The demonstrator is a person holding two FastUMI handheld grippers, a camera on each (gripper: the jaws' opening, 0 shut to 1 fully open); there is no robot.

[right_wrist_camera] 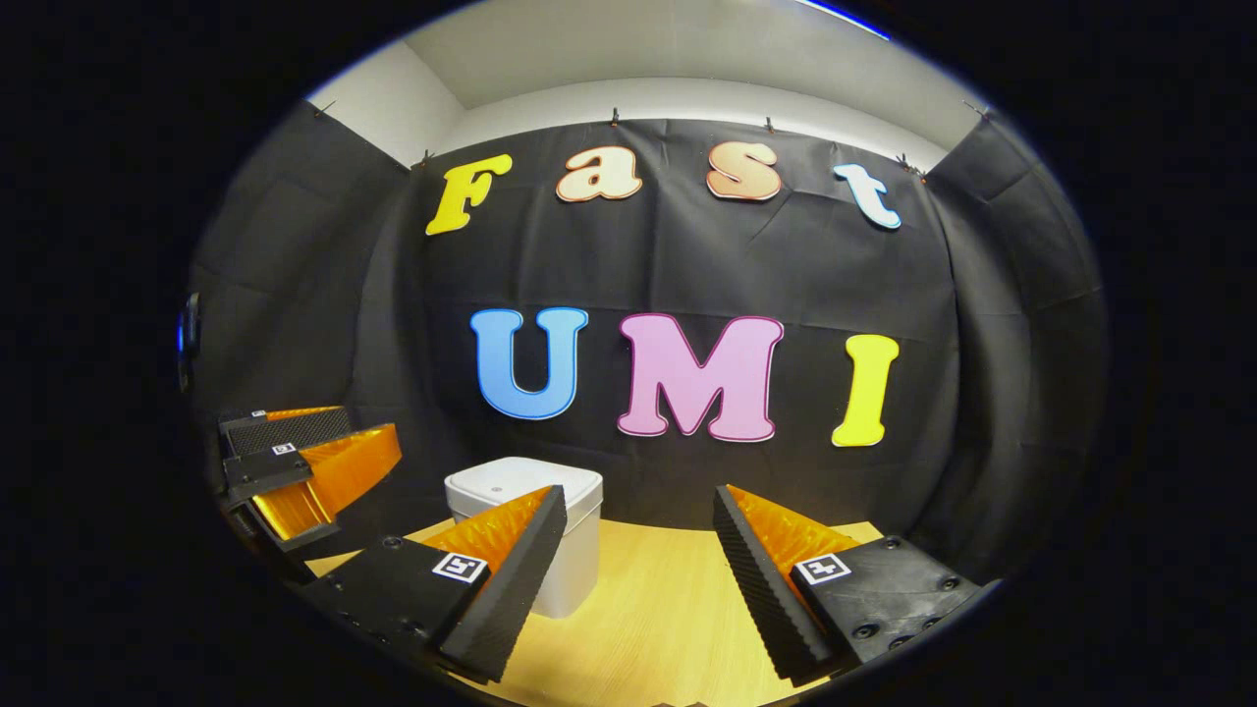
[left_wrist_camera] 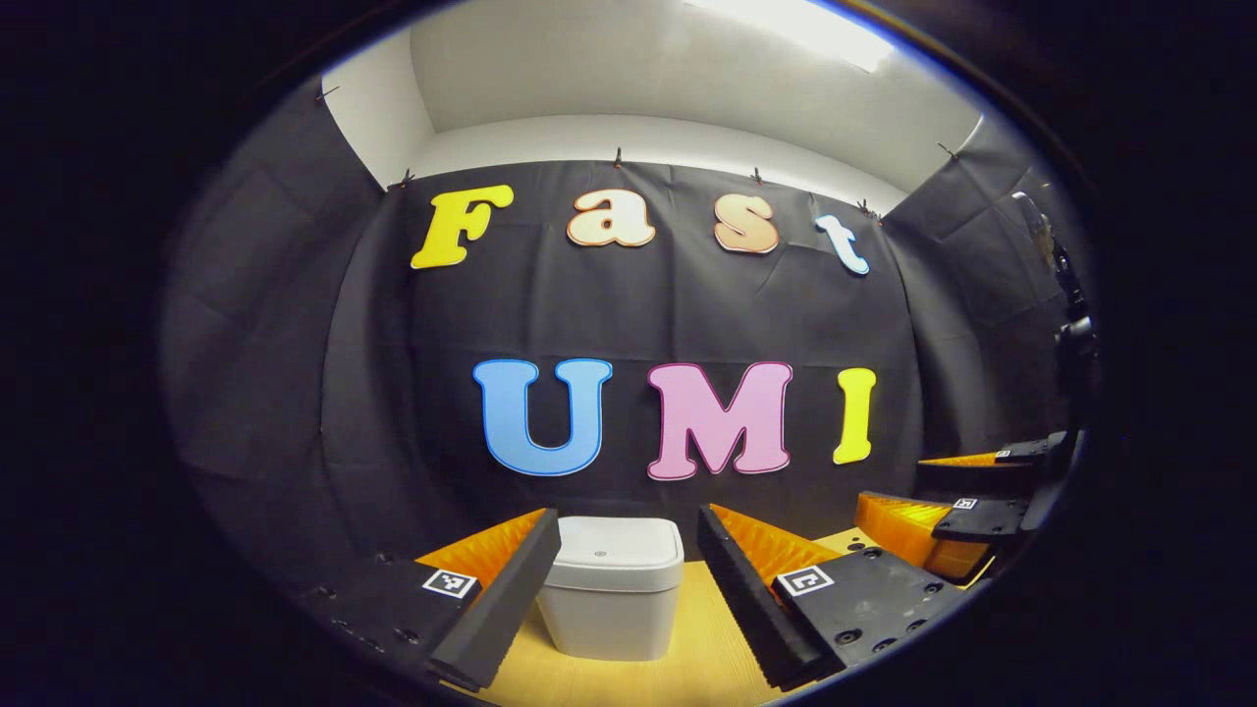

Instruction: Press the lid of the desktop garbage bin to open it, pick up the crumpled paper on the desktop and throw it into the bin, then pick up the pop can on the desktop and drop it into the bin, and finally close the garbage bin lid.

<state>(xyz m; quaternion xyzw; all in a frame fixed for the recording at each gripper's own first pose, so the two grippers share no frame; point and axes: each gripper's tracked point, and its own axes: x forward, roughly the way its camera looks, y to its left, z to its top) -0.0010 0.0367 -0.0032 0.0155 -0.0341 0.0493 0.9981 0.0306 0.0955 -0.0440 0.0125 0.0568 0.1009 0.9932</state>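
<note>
While 2 hand-held grippers (left_wrist_camera: 628,535) (right_wrist_camera: 638,511) gape, 1 lidded bin (left_wrist_camera: 614,589) stands.

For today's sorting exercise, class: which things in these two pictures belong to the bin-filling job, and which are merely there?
Belong to the job:
- garbage bin, lid shut, on the table
- left tongs, open, aimed at the bin
- right tongs, open, bin beside their left finger

Merely there:
- wooden table
- black cloth wall
- white wall above
</note>
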